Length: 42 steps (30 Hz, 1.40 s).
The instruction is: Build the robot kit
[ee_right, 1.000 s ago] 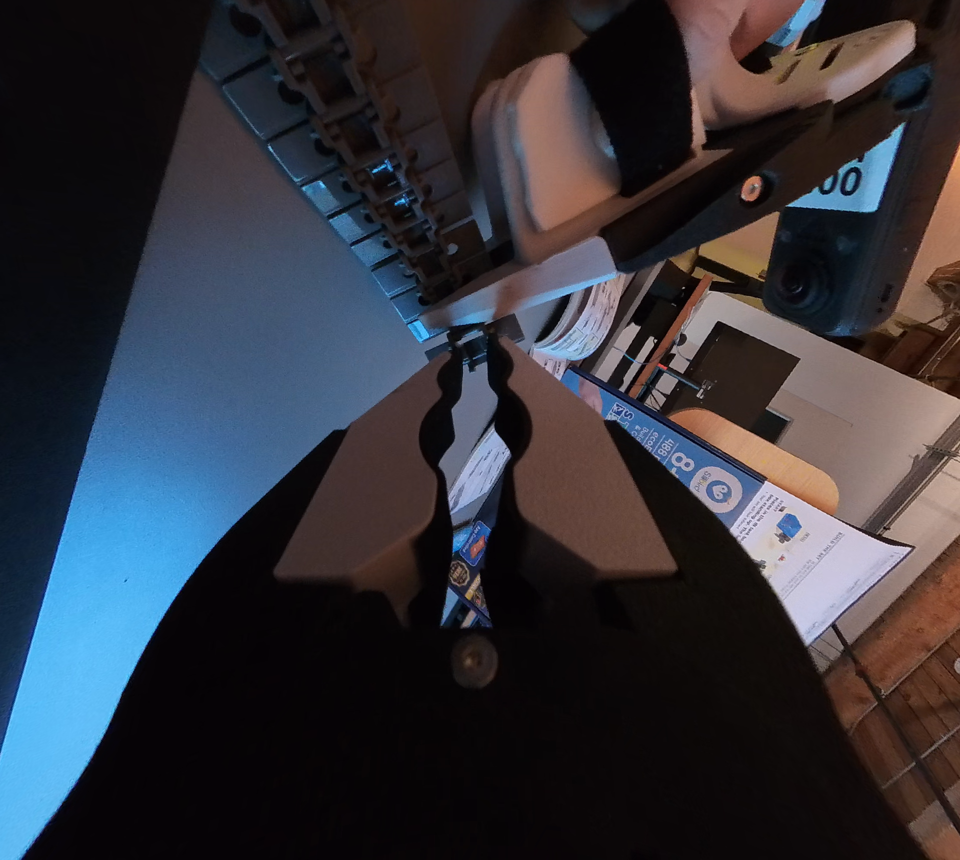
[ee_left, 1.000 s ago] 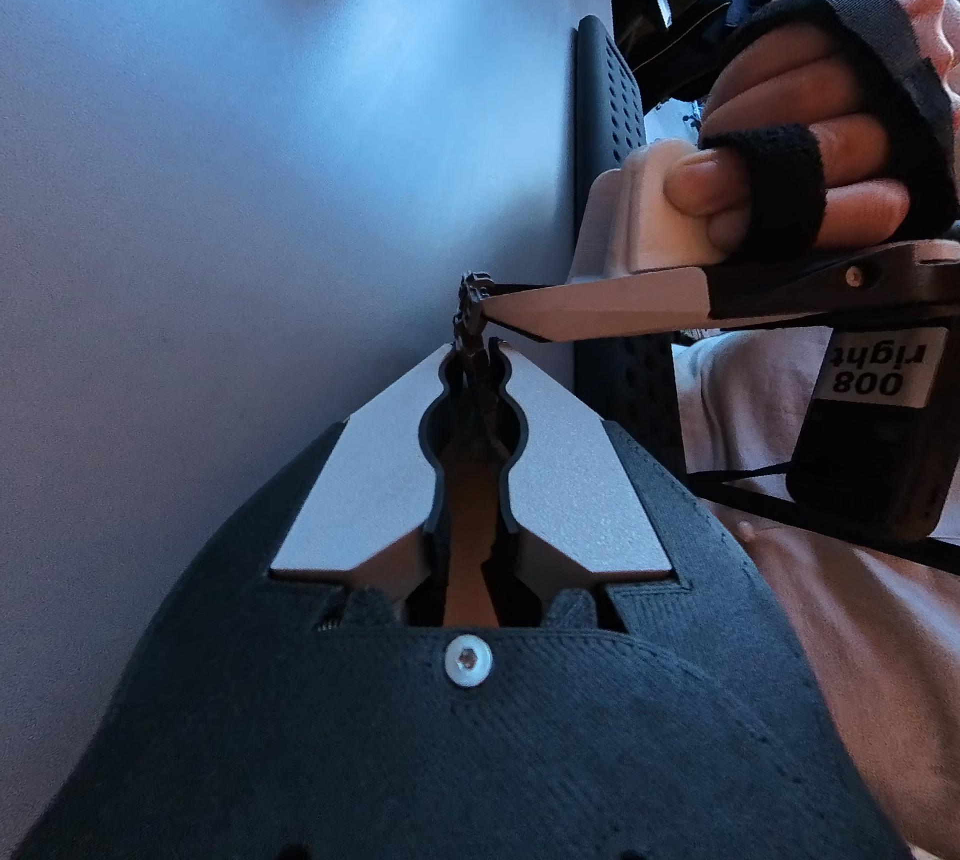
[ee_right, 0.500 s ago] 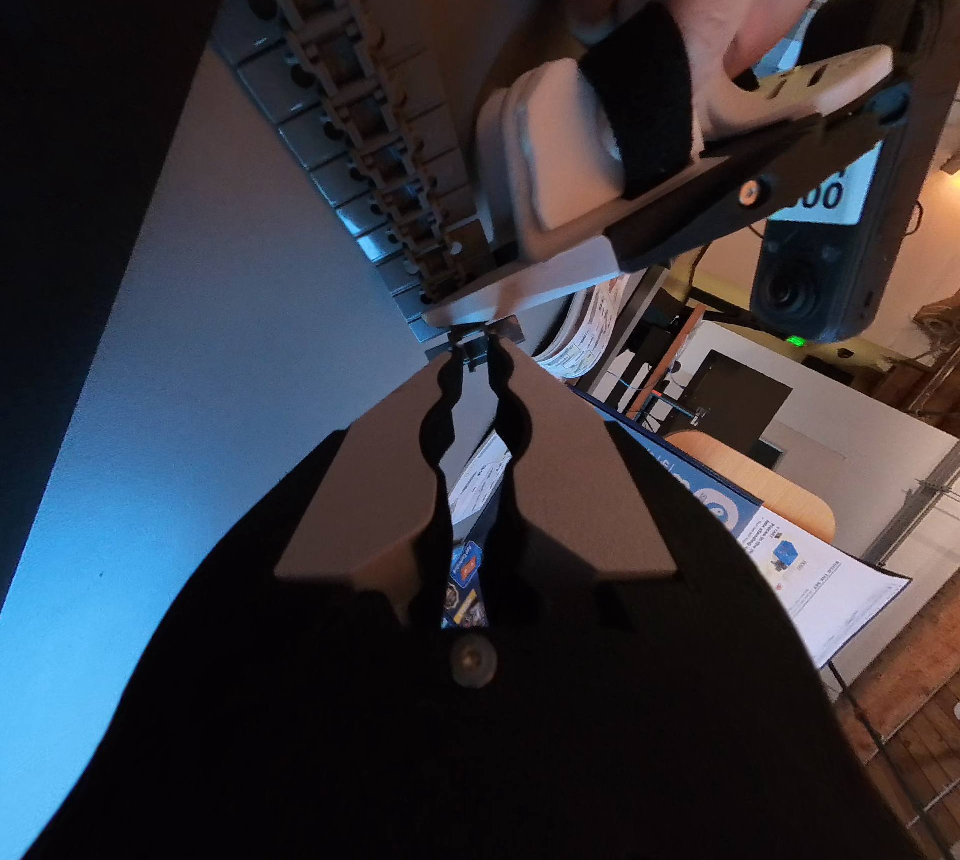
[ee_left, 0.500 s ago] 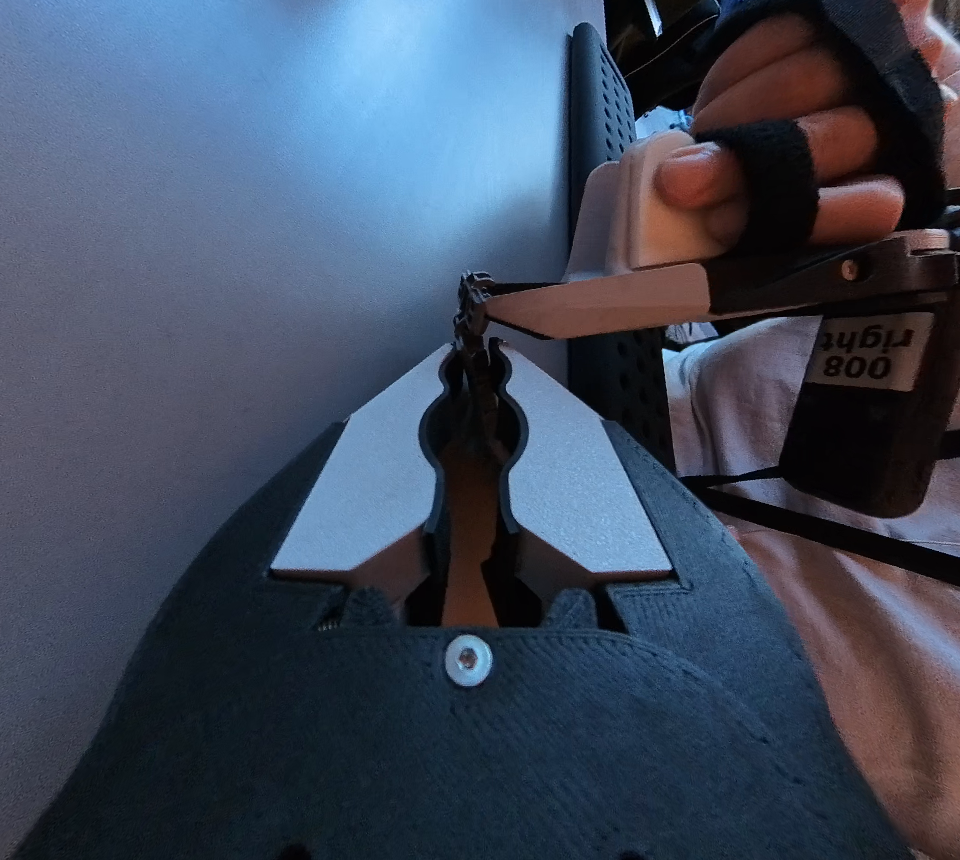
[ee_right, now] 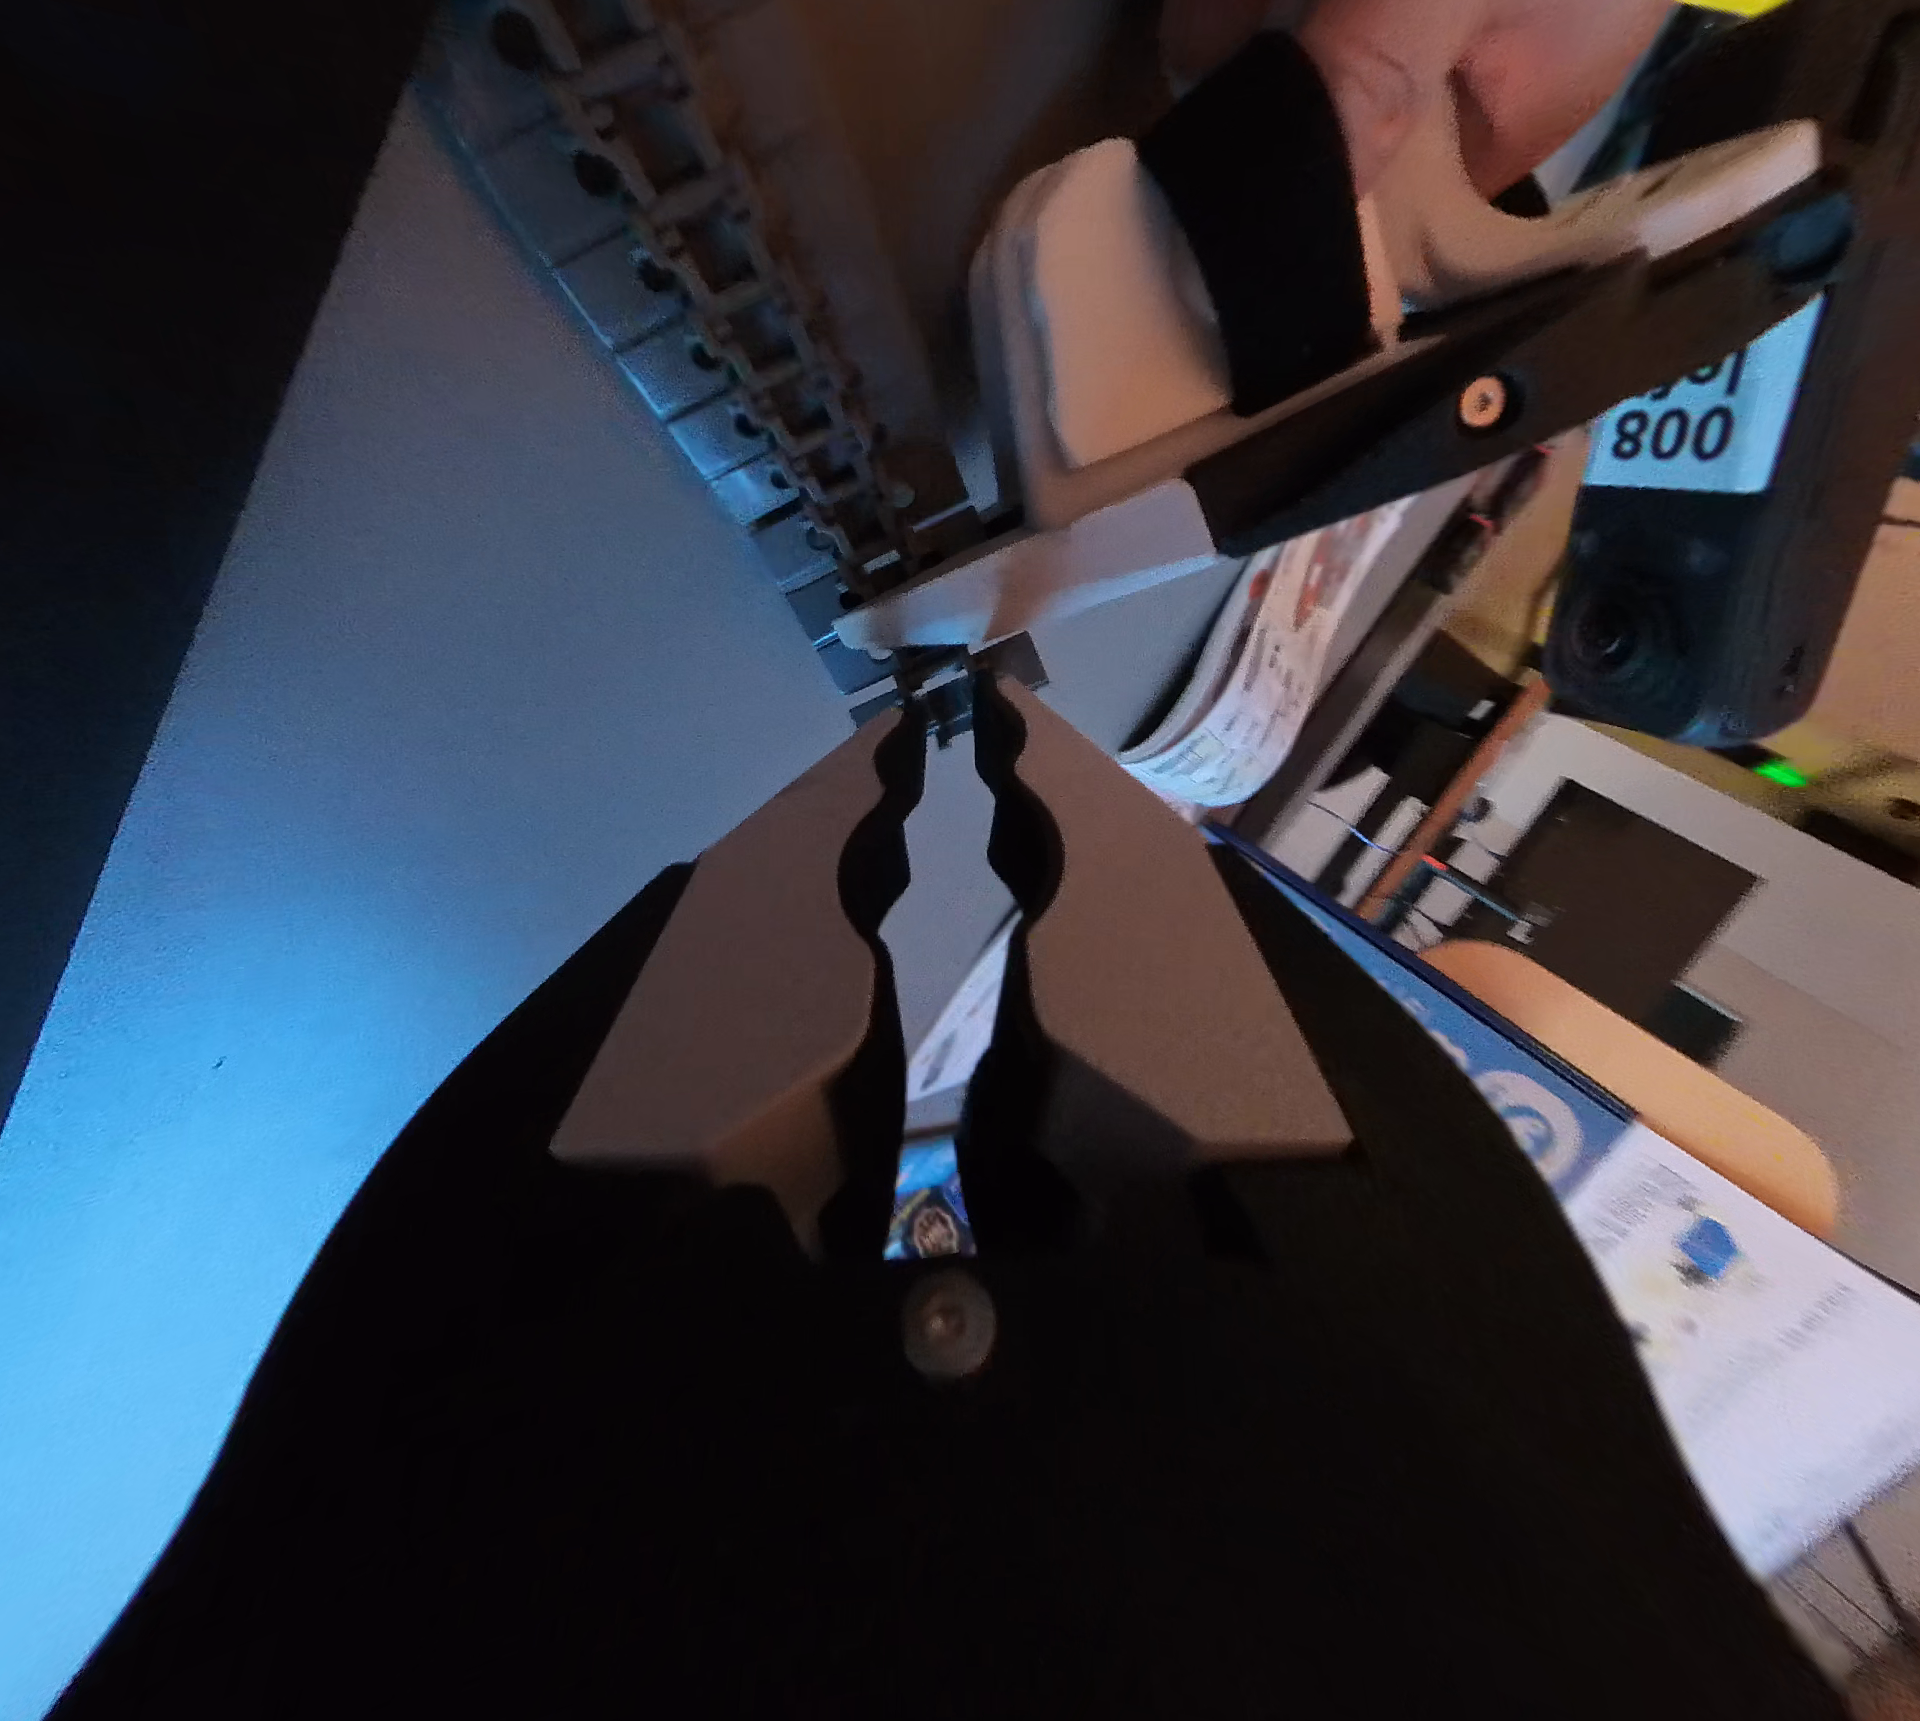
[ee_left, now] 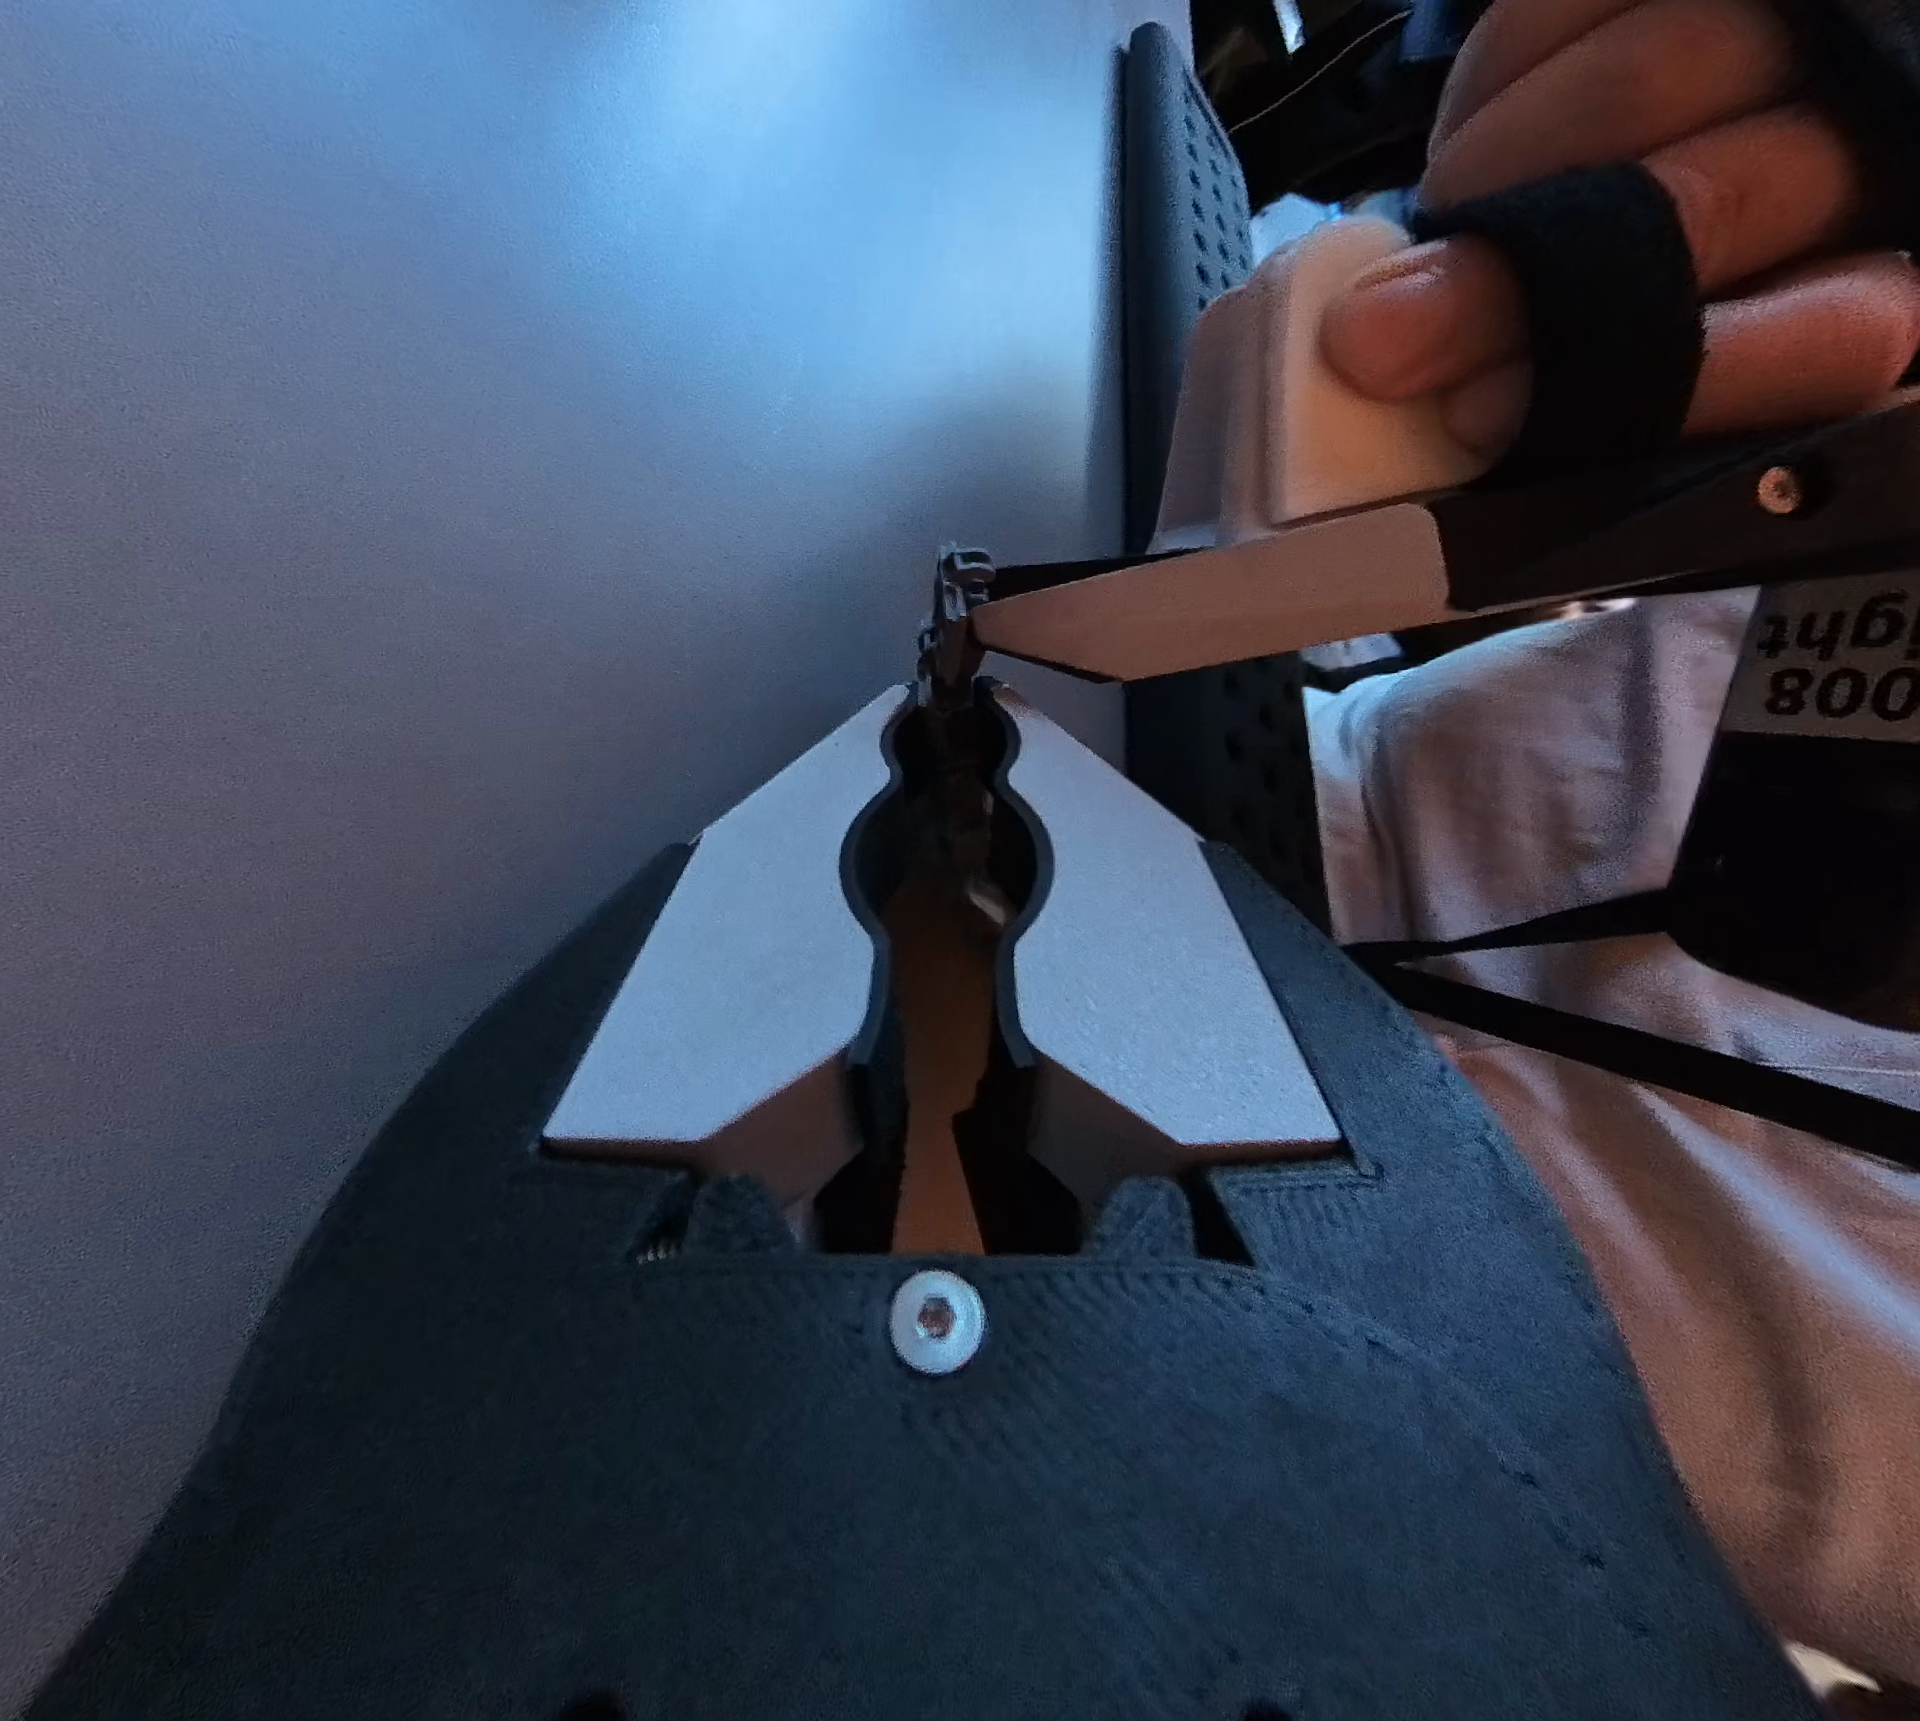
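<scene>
Grey plastic: a linked, toothed grey plastic chain strip (ee_left: 954,632) is pinched at the tips of both tools, above the pale grey tabletop (ee_left: 468,424).
Left wrist view: the left gripper (ee_left: 951,703) has its jaws drawn narrow on the strip's near links; the right gripper (ee_left: 982,606) comes in from the side, its tips closed on the links just above. A gloved hand (ee_left: 1662,217) works its handle.
Right wrist view: the right gripper's jaws are narrow on the strip's end link; the strip runs off up-left along the table edge.
Change: against the earlier frames, both grips match; only the hand and views have shifted a little.
Meaning: apparently a steady two-handed hold.
</scene>
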Tool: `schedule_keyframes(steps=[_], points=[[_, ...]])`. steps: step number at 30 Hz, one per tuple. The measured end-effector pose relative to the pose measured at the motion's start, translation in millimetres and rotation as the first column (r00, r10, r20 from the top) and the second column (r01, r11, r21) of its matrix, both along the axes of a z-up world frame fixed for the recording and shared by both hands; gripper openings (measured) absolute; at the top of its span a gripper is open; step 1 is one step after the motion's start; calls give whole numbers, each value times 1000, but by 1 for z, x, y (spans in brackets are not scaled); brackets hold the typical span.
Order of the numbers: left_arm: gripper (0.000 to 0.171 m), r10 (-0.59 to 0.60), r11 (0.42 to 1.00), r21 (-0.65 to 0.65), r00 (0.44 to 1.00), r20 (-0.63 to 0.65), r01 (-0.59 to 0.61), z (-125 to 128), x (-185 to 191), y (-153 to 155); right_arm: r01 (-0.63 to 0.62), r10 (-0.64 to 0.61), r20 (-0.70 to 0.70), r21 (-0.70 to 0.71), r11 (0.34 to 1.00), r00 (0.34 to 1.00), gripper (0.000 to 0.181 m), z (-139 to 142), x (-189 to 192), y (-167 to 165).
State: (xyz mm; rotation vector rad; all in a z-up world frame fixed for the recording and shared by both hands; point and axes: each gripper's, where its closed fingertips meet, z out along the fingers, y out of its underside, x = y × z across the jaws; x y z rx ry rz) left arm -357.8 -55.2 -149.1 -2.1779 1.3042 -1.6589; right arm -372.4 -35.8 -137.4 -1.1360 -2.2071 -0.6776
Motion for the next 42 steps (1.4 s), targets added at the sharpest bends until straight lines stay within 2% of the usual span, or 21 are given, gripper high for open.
schedule_keyframes(steps=[2, 5, 9, 19, 29, 42], points=[[6, 6, 999, -46, 1000, 7, -5, 1, 0, 1, -14, 14, 4, -41, 999, 1000, 6, 0, -1, 2], [6, 1, 999, -49, 1000, 13, -1, 2, 0, 1, -13, 13, 8, -67, 998, 1000, 7, 1, -1, 2], [6, 1, 999, -42, 1000, 1, -1, 1, 0, 1, -27, 28, 39, -32, 999, 999, 7, 0, -1, 2], [6, 4, 1000, -27, 1000, -16, -5, -2, 0, 1, 39, -46, -101, -67, 997, 994, 6, -2, -2, 3], [6, -2, 1000, 5, 999, -37, 2, -5, -1, 1, -8, 7, -4, -55, 998, 1000, 6, -5, -4, 3], [6, -8, 1000, 26, 999, -40, 9, -6, 0, 0, -16, 18, 29, -68, 998, 999, 5, -6, -4, 2]])
